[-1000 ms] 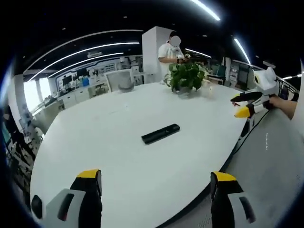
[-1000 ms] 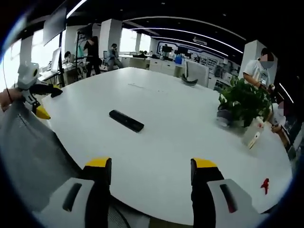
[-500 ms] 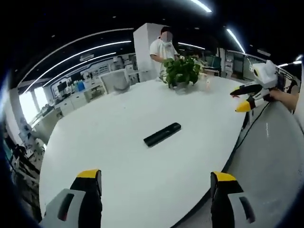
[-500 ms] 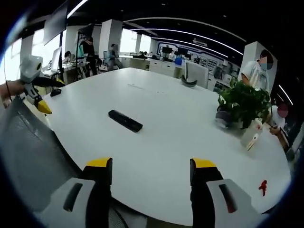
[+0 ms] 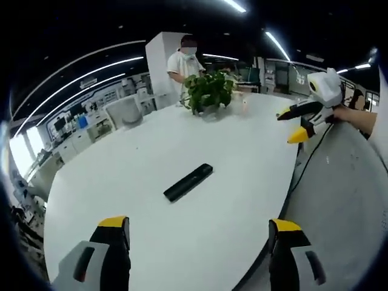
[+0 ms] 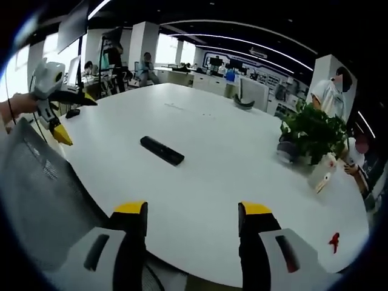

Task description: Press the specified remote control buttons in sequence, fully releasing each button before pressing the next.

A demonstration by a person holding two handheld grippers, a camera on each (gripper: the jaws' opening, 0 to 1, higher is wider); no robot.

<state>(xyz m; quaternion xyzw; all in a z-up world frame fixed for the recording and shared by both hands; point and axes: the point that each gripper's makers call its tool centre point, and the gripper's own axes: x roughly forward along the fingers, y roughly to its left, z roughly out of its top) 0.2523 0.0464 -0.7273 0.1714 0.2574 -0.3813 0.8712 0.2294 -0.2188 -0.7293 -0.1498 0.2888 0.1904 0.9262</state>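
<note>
A slim black remote control (image 5: 188, 182) lies flat on the large white oval table (image 5: 242, 157), well out from the near edge. My left gripper (image 5: 199, 225) hovers over the table's near part, open, nothing between its yellow-tipped jaws. The right gripper (image 5: 301, 119) enters the left gripper view from the right, held in the air beyond the table edge. In the right gripper view the remote (image 6: 162, 150) lies ahead and slightly left, and my right gripper (image 6: 193, 209) stands open and empty. The left gripper (image 6: 59, 108) shows at far left, in a hand.
A potted green plant (image 5: 208, 91) stands at the table's far side, with a small white carton (image 6: 322, 171) near it. A person (image 5: 184, 59) stands behind the plant. A small red item (image 6: 334, 242) lies near the table edge. A grey mesh chair back (image 6: 36, 194) is at lower left.
Both cameras have shifted a little, the left one turning so the plant and remote slide left in its view. The remote has stayed in place on the table. Both grippers stay open.
</note>
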